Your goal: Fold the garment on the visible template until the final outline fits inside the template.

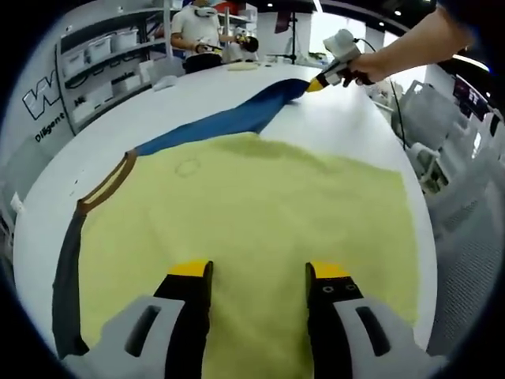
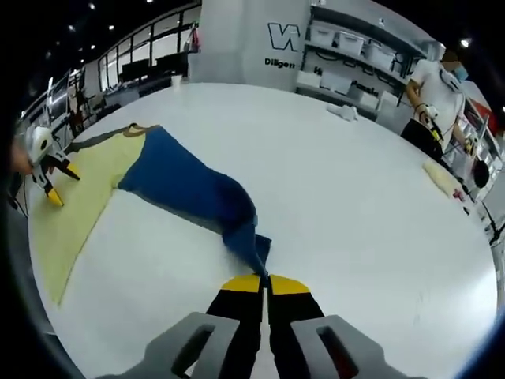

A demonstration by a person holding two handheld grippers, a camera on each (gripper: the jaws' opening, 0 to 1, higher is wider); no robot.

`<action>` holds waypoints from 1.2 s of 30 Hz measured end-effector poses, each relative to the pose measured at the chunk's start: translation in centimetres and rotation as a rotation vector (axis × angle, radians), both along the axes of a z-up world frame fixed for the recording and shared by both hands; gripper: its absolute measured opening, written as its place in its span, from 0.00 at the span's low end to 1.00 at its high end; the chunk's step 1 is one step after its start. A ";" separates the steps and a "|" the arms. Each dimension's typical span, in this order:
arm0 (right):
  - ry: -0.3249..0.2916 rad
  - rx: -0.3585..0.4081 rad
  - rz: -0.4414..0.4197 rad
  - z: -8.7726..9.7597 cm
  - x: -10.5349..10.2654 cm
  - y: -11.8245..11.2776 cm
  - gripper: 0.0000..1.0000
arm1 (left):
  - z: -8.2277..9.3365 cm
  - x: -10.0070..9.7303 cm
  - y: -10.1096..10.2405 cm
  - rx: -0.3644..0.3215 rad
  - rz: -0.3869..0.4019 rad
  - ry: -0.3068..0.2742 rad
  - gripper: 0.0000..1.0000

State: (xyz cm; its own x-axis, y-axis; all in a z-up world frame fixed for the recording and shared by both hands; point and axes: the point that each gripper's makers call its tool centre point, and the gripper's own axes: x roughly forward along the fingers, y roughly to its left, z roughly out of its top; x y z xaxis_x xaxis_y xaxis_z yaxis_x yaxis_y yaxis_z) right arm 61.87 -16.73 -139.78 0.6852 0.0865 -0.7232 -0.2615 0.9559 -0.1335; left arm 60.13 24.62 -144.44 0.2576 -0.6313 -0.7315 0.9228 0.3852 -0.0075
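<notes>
Pinching the blue sleeve [image 2: 193,193] tip, the right tool [image 2: 264,283] stretches it toward twelve o'clock for folding; the left tool [image 1: 259,272] hovers open, empty, over the yellow garment [image 1: 260,229].

The garment [image 1: 260,229] is pale yellow across its body, with a deep blue sleeve [image 1: 229,120], a tan-brown neckband [image 1: 106,185] and a dark charcoal strip [image 1: 67,284] along one side. A faint ring mark [image 1: 188,167] shows on the yellow cloth. The tabletop [image 2: 355,205] is plain white. The left tool [image 1: 259,276] has black jaws with yellow tips on a grey body; the right tool [image 2: 264,283] has the same black, yellow and grey. Grey shelves [image 1: 102,63] hold white bins, and the wall [image 1: 35,103] behind carries dark lettering.
</notes>
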 end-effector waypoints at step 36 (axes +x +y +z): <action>0.153 0.173 -0.143 -2.5 2.6 -3.5 0.26 | 0.0 0.1 0.0 0.010 0.006 0.008 0.52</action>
